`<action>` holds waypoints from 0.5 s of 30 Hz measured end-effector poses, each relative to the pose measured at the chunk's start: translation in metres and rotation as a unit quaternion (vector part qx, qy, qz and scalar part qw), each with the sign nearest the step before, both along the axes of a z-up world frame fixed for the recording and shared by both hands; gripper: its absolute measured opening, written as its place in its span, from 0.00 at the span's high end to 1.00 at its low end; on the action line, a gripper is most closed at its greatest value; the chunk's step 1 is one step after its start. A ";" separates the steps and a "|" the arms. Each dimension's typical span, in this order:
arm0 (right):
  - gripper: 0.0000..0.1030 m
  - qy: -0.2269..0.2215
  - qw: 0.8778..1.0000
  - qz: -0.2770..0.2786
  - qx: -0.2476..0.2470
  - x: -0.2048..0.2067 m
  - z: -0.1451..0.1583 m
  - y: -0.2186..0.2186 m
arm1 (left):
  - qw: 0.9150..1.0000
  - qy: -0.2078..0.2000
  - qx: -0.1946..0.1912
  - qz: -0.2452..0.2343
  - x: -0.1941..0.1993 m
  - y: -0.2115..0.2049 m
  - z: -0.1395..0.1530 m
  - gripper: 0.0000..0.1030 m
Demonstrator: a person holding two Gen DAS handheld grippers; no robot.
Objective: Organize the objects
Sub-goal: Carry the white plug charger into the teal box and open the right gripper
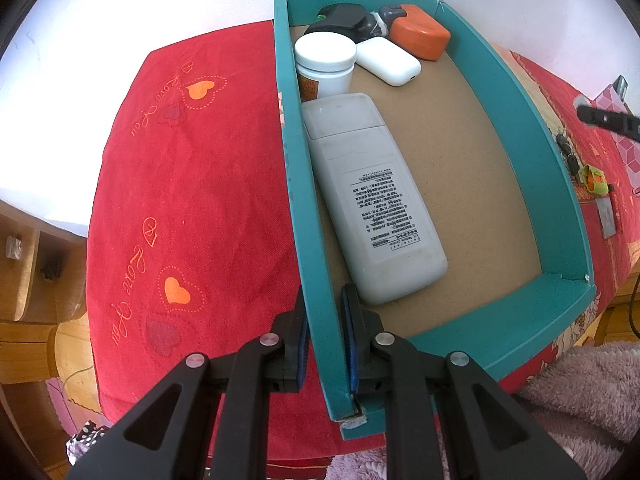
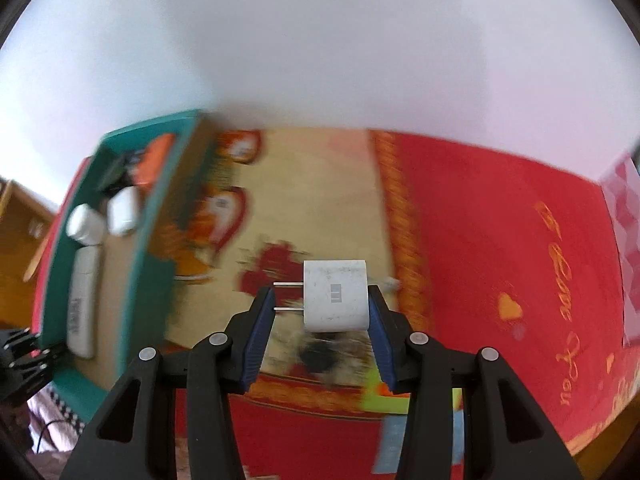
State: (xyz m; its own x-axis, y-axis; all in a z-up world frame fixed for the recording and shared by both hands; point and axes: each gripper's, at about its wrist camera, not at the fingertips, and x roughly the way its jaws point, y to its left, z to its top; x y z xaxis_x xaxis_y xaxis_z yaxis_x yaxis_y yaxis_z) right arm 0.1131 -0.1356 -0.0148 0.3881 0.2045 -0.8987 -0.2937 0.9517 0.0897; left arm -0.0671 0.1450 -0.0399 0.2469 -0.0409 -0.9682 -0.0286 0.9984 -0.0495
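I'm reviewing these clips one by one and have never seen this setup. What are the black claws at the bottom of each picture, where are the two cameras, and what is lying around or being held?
There is no robot: a person holds a two-finger gripper in each hand, and each carries a wide-angle camera looking forward along its fingers.

The left wrist view shows the left gripper shut on the side wall of a teal box, seemingly steadying it. Inside lie a grey remote control, a white jar, a white case, an orange case and a dark item I cannot identify.

The right wrist view, blurred by motion, shows the right gripper clamped on a white plug adapter, prongs pointing left, above the red cloth.
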 end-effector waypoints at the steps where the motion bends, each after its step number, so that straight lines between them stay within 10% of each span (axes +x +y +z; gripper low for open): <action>1: 0.55 -0.002 1.000 0.013 0.004 0.001 0.003 0.006 | 1.000 0.000 0.000 0.000 0.000 0.000 0.000 0.87; 15: 0.55 -0.010 0.980 0.196 0.019 -0.006 0.010 0.147 | 1.000 -0.001 -0.001 0.000 0.000 0.000 0.001 0.87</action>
